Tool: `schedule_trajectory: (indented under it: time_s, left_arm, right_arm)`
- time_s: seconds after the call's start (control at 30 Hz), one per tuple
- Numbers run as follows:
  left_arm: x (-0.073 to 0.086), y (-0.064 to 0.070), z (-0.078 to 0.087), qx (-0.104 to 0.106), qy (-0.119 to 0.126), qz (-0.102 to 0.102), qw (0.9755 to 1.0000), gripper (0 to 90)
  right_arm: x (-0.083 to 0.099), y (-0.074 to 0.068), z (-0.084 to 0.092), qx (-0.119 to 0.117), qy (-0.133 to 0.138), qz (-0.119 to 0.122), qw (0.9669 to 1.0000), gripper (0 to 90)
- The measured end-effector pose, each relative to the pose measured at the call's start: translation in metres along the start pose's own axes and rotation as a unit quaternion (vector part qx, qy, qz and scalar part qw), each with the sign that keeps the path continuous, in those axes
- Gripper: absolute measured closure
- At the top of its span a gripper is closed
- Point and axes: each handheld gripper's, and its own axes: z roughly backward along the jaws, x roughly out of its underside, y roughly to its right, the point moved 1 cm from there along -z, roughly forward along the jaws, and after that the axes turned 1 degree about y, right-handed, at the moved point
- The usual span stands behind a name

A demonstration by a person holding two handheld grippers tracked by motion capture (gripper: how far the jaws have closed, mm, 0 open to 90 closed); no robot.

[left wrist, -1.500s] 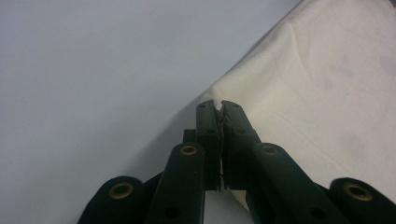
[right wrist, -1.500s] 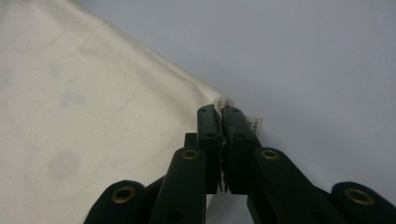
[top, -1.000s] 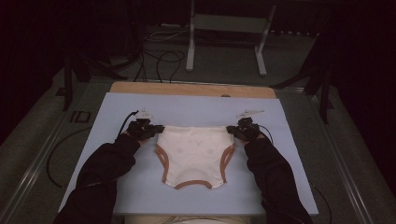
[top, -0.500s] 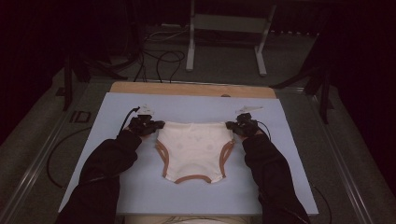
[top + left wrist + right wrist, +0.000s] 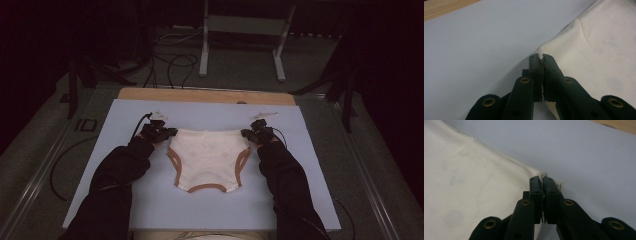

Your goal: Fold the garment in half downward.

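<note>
Black long sleeves (image 5: pixel 117 185); black jaws w/ brass rivets (image 5: pixel 525 80); black cables (image 5: pixel 60 165)

A pale blue sheet (image 5: pixel 210 205) is spread over the table, and a strip of bare wooden tabletop (image 5: pixel 200 95) is left uncovered along its far edge. Beyond the table, a grey metal stand (image 5: pixel 245 30) with two white legs is seen on the dim carpeted floor (image 5: pixel 310 60), and black cables (image 5: pixel 172 62) are looped on the floor beside it.

High view overhead, looking forward-down; both gripper views close along tongs, sharing cream garment (image 5: pixel 207 157) corners.
</note>
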Motion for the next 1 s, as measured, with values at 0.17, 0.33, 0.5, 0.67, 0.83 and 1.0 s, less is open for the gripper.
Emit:
schedule_trajectory:
  time_s: [0.17, 0.33, 0.5, 0.67, 0.83, 1.0]
  left_arm:
    - [0.001, -0.003, -0.005, -0.001, 0.005, 0.013, 0.9999, 87.5]
    - [0.002, -0.004, -0.009, -0.002, 0.001, 0.013, 0.9999, 87.5]
    - [0.003, -0.005, -0.012, -0.01, -0.007, 0.014, 0.9998, 87.4]
    - [0.003, -0.005, -0.016, -0.016, -0.016, 0.015, 0.9996, 87.3]
    - [0.003, -0.008, -0.017, -0.017, -0.015, 0.021, 0.9995, 86.9]
    - [0.001, -0.007, -0.019, -0.021, -0.021, 0.019, 0.9994, 85.8]
  right_arm:
    - [0.0, 0.002, -0.005, 0.0, -0.003, -0.005, 1.0, 87.1]
    - [0.002, 0.003, -0.009, 0.005, -0.008, 0.0, 1.0, 87.1]
    - [0.005, 0.007, -0.013, 0.002, -0.007, -0.01, 0.9999, 87.0]
    - [0.004, 0.008, -0.016, 0.006, -0.01, -0.004, 0.9999, 87.0]
    - [0.005, 0.012, -0.02, 0.0, -0.01, -0.012, 0.9999, 87.0]
    - [0.004, 0.011, -0.023, 0.004, -0.012, -0.014, 0.9998, 86.2]
